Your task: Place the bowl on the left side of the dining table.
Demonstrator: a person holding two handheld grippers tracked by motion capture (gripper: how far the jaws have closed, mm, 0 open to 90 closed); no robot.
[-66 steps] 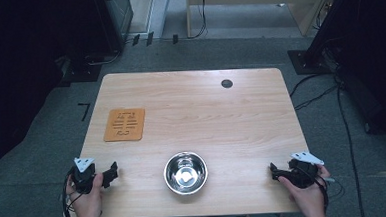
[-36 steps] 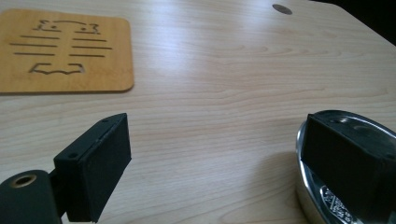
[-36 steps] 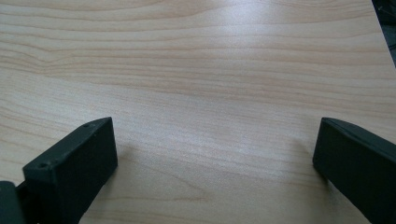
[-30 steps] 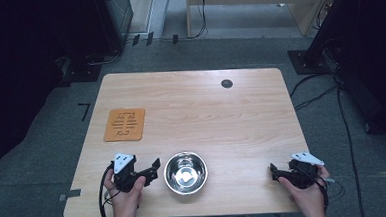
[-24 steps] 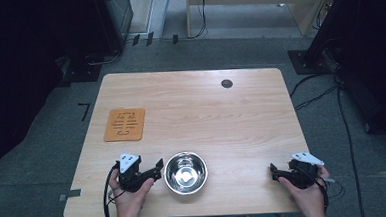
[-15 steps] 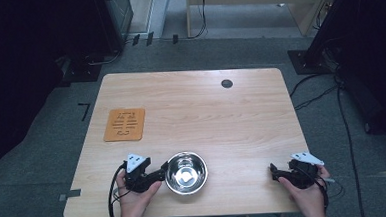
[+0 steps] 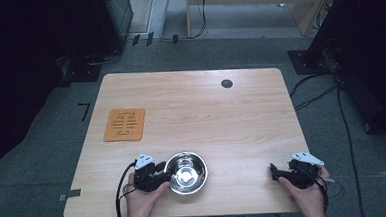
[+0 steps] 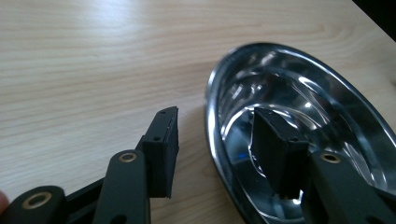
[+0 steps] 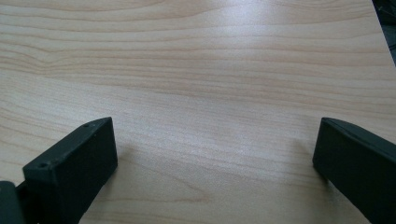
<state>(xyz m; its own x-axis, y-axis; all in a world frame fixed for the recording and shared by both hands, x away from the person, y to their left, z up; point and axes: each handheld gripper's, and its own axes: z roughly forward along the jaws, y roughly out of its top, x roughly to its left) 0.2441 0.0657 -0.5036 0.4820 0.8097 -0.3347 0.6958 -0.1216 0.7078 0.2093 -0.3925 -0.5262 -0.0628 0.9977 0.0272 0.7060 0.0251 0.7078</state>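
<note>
A shiny steel bowl (image 7: pixel 185 162) stands near the table's front edge, left of centre. My left gripper (image 7: pixel 166 173) is at the bowl's left side and straddles its rim. In the left gripper view one pad (image 8: pixel 162 149) is outside the bowl (image 8: pixel 327 112) and the other pad (image 8: pixel 275 154) is inside it. The jaws have just been closing, with the rim between them; a gap still shows on each side, so the left gripper (image 8: pixel 215 135) is open. My right gripper (image 7: pixel 273 171) rests at the front right, open (image 9: pixel 215 144) over bare wood.
An orange slotted mat (image 7: pixel 124 124) lies at the left of the wooden table (image 7: pixel 206 113). A round black grommet (image 7: pixel 226 83) sits near the far edge. Cables and dark stands surround the table on the floor.
My left hand has moved right to the bowl and its jaws have narrowed around the rim. The right hand and the bowl have stayed put.
</note>
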